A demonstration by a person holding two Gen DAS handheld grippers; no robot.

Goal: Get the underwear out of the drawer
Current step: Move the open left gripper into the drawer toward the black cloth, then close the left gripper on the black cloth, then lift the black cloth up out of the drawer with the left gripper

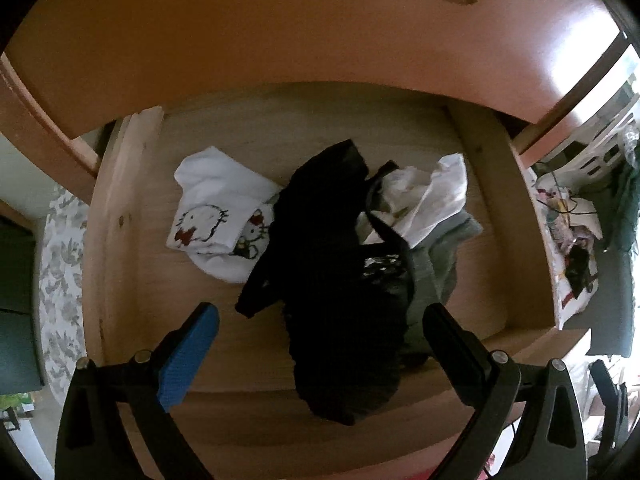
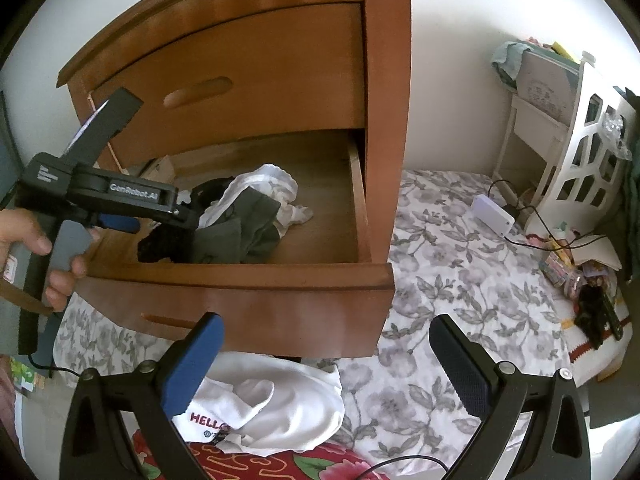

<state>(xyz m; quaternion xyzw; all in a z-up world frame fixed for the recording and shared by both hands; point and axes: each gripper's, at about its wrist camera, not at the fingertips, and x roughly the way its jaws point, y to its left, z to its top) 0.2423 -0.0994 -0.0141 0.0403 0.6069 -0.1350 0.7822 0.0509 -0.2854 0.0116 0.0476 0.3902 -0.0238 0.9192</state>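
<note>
Left hand-held gripper (image 1: pixel 320 344) gapes wide above the black lace underwear (image 1: pixel 332 280) in the open wooden drawer (image 1: pixel 120 216), positioned for grasping; right hand-held gripper (image 2: pixel 326 360) stands wide and empty.

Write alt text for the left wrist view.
Open left tongs hover over a pulled-out wooden drawer, empty, above a black garment that drapes over the drawer's front edge. A white cartoon-cat garment lies to its left; crumpled white and grey clothes to its right.
</note>
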